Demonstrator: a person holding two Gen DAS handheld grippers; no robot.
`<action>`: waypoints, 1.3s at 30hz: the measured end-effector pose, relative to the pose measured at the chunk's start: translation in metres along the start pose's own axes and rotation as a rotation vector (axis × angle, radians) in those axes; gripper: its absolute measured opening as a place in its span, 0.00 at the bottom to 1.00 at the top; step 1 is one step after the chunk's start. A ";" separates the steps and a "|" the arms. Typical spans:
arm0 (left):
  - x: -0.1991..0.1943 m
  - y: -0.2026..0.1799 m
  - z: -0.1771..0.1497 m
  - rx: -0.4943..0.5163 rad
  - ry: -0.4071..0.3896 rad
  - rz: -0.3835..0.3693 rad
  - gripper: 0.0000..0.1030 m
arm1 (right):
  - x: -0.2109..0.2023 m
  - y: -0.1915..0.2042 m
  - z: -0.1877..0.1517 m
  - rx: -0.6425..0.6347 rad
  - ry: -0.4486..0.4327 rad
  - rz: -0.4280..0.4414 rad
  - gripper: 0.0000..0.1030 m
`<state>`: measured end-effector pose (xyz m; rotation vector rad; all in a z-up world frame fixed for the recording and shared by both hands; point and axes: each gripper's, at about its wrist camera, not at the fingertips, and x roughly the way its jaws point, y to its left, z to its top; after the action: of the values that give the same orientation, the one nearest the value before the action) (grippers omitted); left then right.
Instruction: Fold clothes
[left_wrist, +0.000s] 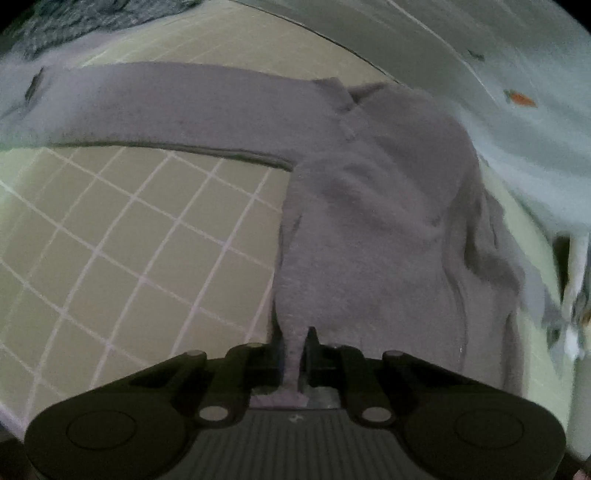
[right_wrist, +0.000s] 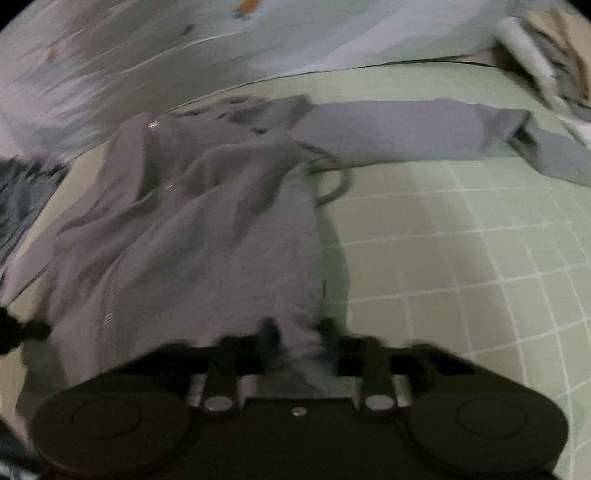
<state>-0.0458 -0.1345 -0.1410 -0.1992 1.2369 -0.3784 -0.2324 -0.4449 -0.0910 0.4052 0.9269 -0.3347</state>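
Note:
A grey long-sleeved hoodie (left_wrist: 376, 206) lies on a green gridded mat (left_wrist: 129, 240). One sleeve (left_wrist: 166, 107) stretches out to the left in the left wrist view. My left gripper (left_wrist: 295, 343) is shut on the hem of the hoodie, a fold of cloth pinched between its black fingers. In the right wrist view the hoodie (right_wrist: 207, 229) is rumpled, with the other sleeve (right_wrist: 424, 129) stretched to the right and a drawstring loop (right_wrist: 334, 184) on the mat. My right gripper (right_wrist: 297, 332) is shut on the hem at the garment's near edge. Both views are blurred.
A pale sheet with small orange prints (left_wrist: 519, 98) borders the mat (right_wrist: 461, 258) at the far side. A dark cloth (right_wrist: 22, 199) lies at the left and a heap of light clothes (right_wrist: 554, 62) at the far right in the right wrist view.

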 end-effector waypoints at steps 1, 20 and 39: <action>-0.002 0.001 0.001 -0.004 -0.005 0.009 0.10 | 0.000 0.001 -0.001 -0.014 0.008 0.004 0.15; -0.007 0.006 0.085 -0.100 -0.121 0.139 0.65 | 0.028 0.006 0.096 0.059 -0.088 0.063 0.66; 0.083 -0.006 0.184 -0.029 -0.100 0.342 0.98 | 0.178 0.056 0.249 -0.118 -0.115 0.065 0.77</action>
<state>0.1502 -0.1824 -0.1525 -0.0286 1.1523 -0.0540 0.0661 -0.5326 -0.0935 0.3044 0.8146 -0.2399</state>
